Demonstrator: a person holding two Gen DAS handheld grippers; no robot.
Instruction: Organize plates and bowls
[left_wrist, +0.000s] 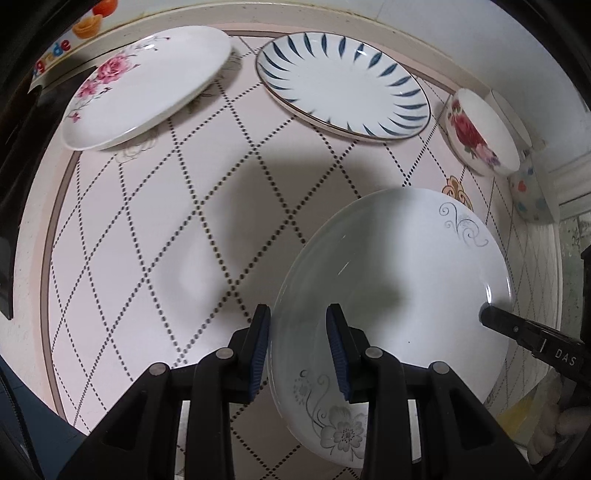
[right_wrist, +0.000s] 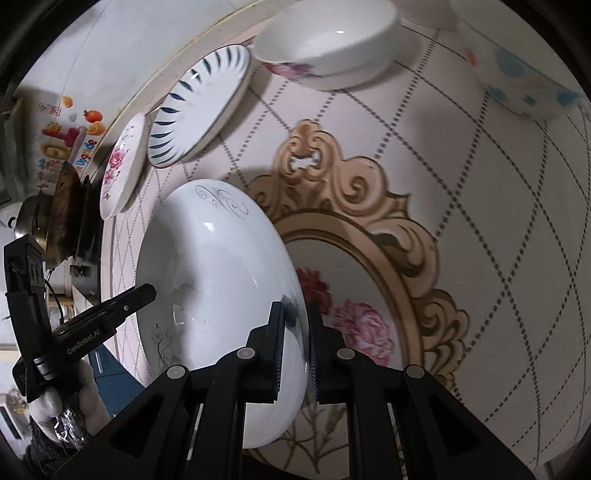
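Note:
A white plate with grey flower scrolls (left_wrist: 399, 280) (right_wrist: 218, 280) is held between both grippers. My right gripper (right_wrist: 295, 332) is shut on its rim; it also shows at the plate's right edge in the left wrist view (left_wrist: 491, 314). My left gripper (left_wrist: 298, 334) straddles the plate's left rim with its jaws apart, and it shows at the plate's far edge in the right wrist view (right_wrist: 146, 291). A pink-flower plate (left_wrist: 144, 85) (right_wrist: 120, 166) and a blue-striped plate (left_wrist: 343, 83) (right_wrist: 199, 107) lie at the back. A rose bowl (left_wrist: 480, 136) (right_wrist: 328, 44) stands at the right.
A dotted bowl (left_wrist: 530, 195) (right_wrist: 517, 62) stands beside the rose bowl. The round table (left_wrist: 147, 258) has a pink checked cloth with a gold-framed flower print (right_wrist: 369, 236). A dark pan and stove (right_wrist: 62, 214) sit beyond the table's far edge.

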